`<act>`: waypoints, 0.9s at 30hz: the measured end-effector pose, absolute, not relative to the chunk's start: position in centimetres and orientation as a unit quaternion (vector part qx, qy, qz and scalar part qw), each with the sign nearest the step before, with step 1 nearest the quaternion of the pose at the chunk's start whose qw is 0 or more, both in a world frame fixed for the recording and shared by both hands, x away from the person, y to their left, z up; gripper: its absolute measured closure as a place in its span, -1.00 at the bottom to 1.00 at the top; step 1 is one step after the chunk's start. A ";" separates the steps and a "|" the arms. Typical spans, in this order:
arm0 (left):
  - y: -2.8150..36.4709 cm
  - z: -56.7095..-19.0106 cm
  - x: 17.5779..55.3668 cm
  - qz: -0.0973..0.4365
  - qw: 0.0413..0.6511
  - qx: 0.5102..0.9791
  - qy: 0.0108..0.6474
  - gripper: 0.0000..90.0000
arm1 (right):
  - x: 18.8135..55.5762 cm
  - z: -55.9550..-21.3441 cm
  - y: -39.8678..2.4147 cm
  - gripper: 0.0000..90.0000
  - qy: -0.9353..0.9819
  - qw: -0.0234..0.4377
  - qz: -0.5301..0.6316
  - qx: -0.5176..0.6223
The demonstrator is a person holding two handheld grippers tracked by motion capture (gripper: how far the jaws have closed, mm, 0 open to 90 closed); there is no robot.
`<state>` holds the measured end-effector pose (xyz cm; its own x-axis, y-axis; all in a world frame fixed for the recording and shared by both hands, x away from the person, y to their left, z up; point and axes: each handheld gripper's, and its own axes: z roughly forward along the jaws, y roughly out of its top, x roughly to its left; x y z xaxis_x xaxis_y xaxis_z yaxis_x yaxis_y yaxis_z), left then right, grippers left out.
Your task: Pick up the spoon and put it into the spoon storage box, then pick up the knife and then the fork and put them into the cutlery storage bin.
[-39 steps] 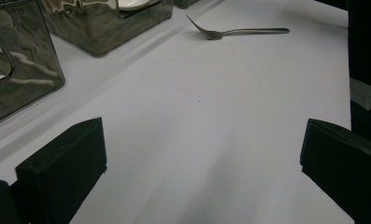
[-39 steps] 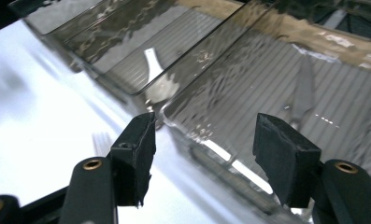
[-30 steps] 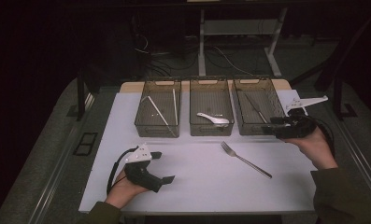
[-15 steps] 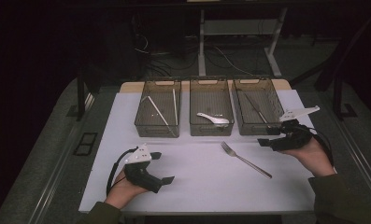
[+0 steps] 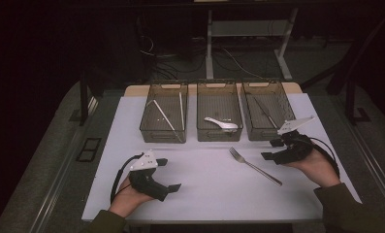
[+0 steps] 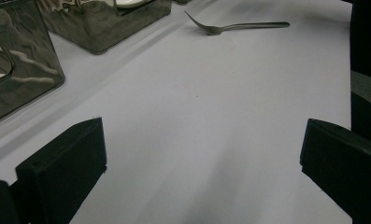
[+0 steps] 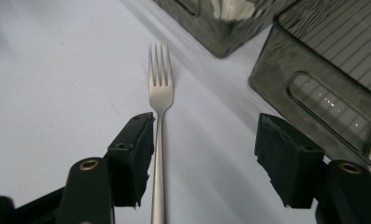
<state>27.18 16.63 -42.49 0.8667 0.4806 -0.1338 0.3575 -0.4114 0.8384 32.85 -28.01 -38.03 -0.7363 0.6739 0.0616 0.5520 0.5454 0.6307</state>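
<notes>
Steel fork (image 7: 159,116) lies flat on the white table (image 5: 204,189), its handle running between the spread jaws of the right tongs (image 7: 204,154) and close beside one of them; whether that jaw touches the handle cannot be told, and the handle's end is cut off at the lower edge of the right gripper view. Beyond these tongs stand smoky plastic bins (image 5: 268,109), their contents blurred. Left tongs (image 6: 202,168) rest spread on bare table, well apart from the fork, jaw tips cut off at the lower edge. Right hand (image 5: 316,167) partly hides its tongs from above.
</notes>
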 end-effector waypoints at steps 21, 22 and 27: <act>16.6 -42.5 27.1 0.065 0.481 0.838 0.249 -1.00 | 32.9 -41.0 -23.4 0.23 0.917 0.066 0.244 0.310; 16.6 -42.5 27.1 0.066 0.481 0.838 0.249 -1.00 | 33.0 -41.2 -23.2 0.31 0.919 0.064 0.238 0.308; 16.6 -42.5 27.3 0.065 0.481 0.838 0.248 -1.00 | 33.7 -41.7 -22.3 0.51 0.930 0.061 0.200 0.302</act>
